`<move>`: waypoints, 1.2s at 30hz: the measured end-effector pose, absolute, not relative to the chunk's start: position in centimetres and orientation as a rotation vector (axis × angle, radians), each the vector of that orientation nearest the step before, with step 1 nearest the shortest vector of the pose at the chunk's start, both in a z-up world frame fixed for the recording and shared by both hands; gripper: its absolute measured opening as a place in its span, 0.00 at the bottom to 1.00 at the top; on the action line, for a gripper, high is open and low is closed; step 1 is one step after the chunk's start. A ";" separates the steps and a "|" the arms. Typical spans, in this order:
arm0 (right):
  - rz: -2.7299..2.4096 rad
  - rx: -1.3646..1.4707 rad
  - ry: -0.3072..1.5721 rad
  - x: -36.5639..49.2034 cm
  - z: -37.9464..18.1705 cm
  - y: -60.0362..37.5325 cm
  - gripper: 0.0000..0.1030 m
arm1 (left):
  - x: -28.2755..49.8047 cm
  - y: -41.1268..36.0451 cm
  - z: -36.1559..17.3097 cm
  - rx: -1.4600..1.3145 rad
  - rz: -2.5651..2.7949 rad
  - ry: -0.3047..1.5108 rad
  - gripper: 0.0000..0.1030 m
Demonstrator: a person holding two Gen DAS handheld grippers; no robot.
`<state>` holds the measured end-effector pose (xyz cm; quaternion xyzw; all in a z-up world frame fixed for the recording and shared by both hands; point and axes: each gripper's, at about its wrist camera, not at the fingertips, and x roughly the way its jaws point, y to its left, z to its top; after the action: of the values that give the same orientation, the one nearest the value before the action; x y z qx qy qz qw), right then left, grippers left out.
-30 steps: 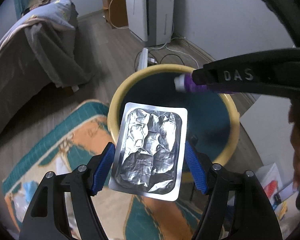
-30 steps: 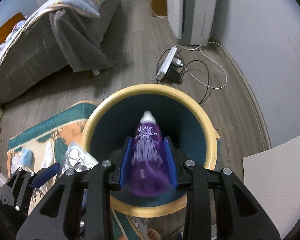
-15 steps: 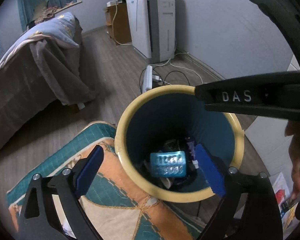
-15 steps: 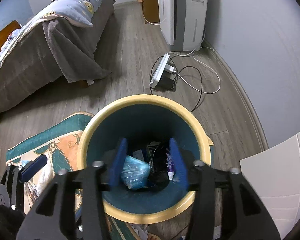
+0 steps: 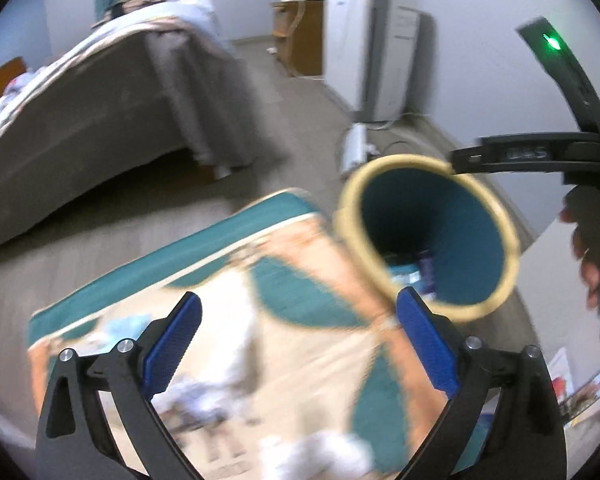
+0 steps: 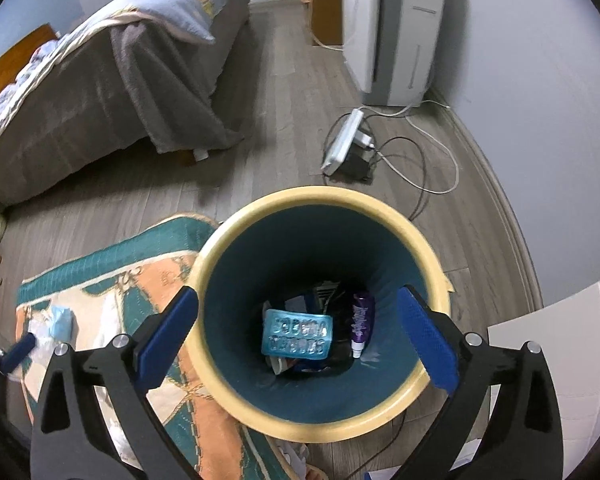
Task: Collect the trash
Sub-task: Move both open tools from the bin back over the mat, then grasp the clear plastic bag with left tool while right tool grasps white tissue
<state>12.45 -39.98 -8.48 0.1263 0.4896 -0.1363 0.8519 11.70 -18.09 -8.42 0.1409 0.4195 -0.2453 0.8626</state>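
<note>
A teal waste bin with a cream rim [image 6: 384, 204] stands on the floor at the rug's edge; it also shows in the left wrist view [image 5: 508, 240]. Inside lie a blue blister pack [image 6: 298, 334] and a purple bottle [image 6: 362, 322] among other trash. My right gripper [image 6: 298, 332] is open and empty, straight above the bin. My left gripper [image 5: 298, 334] is open and empty, over the rug to the left of the bin. The right gripper's body [image 5: 540, 154] shows beyond the bin in the blurred left wrist view. Bits of white and light blue litter [image 6: 58, 322] lie on the rug.
A teal, orange and cream rug [image 6: 148, 276] lies left of the bin. A bed with a grey cover [image 6: 100, 80] is at the back left. A white appliance [image 6: 392, 28], a power strip [image 6: 342, 142] and cables are by the far wall. A white panel [image 6: 560, 340] is at right.
Both grippers opened: the blister pack and the purple bottle dropped into the bin. My left gripper then swung left, off the bin and over the rug. The right gripper rose a little.
</note>
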 end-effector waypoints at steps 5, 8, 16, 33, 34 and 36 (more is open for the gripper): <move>-0.244 0.230 1.036 13.2 -8.4 -37.5 0.94 | 12.2 -10.2 -7.9 0.262 -0.343 0.923 0.94; -0.222 0.210 1.060 14.0 -9.1 -35.8 0.94 | 12.9 -6.4 -7.7 0.213 -0.239 0.940 0.94; -0.147 0.147 1.134 15.8 -11.2 -30.4 0.94 | 15.0 -0.2 -7.4 0.120 -0.116 0.924 0.95; 0.009 -0.013 1.177 18.7 -14.6 -18.6 0.94 | 18.5 3.3 -10.6 0.167 -0.103 0.975 0.95; 0.007 -0.013 1.186 18.8 -15.0 -18.5 0.94 | 18.5 3.4 -10.8 0.168 -0.103 0.978 0.95; 0.005 0.001 1.202 19.1 -15.5 -18.5 0.94 | 18.9 3.5 -11.2 0.172 -0.106 0.987 0.95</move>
<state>19.15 -18.49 -15.50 0.0006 0.5653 0.0021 0.8249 18.86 3.52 -11.17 0.0822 0.4727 -0.0508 0.8759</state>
